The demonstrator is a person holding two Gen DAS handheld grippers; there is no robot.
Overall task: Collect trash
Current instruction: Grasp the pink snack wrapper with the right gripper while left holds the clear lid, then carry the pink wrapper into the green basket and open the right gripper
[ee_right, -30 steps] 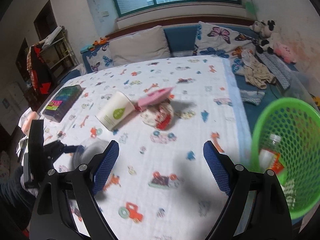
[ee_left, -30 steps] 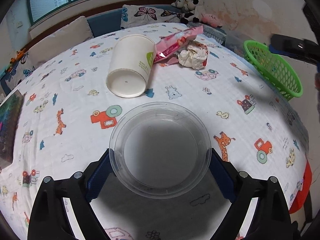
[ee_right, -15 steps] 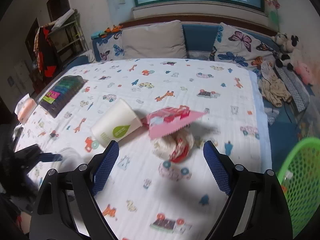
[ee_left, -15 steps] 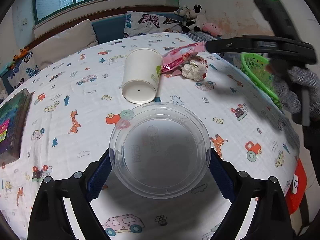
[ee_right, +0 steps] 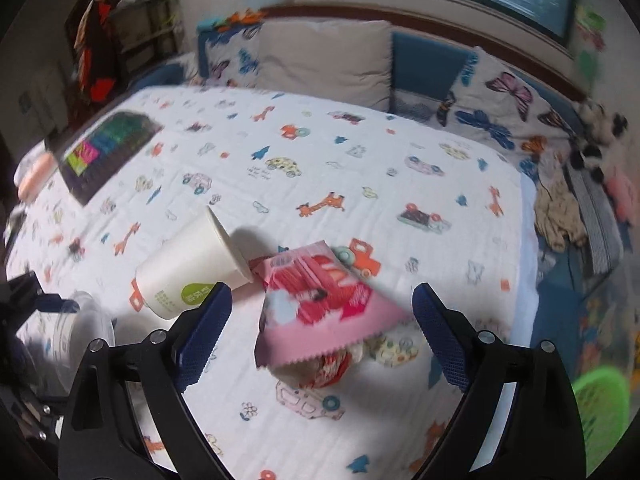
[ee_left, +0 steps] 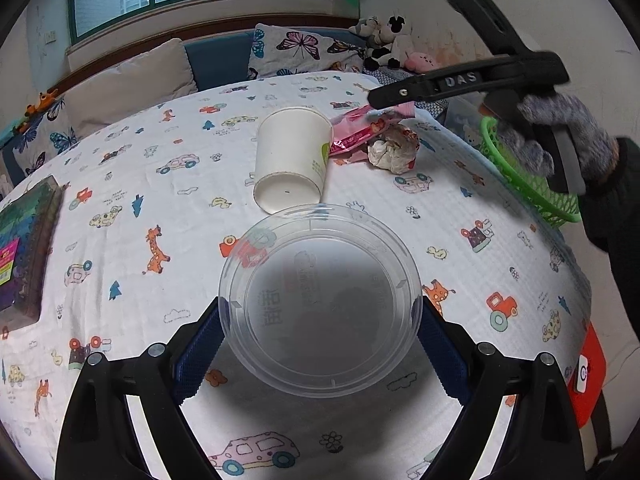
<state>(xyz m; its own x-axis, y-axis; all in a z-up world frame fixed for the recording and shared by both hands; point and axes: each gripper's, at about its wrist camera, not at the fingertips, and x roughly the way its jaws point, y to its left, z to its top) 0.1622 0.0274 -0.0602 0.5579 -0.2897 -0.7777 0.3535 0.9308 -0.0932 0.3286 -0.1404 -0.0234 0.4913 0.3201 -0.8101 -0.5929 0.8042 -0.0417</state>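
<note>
Clear plastic lid clamped in left jaws; right jaws opening, empty, above pink wrapper.

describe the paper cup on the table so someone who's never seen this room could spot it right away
On the cartoon-print tablecloth, look mid-table, beside the pink wrapper and crumpled paper ball. The paper cup lies on its side: plain white, one green logo.

We count one paper cup, one pink wrapper, one crumpled wad, one clear lid, one green basket.
</note>
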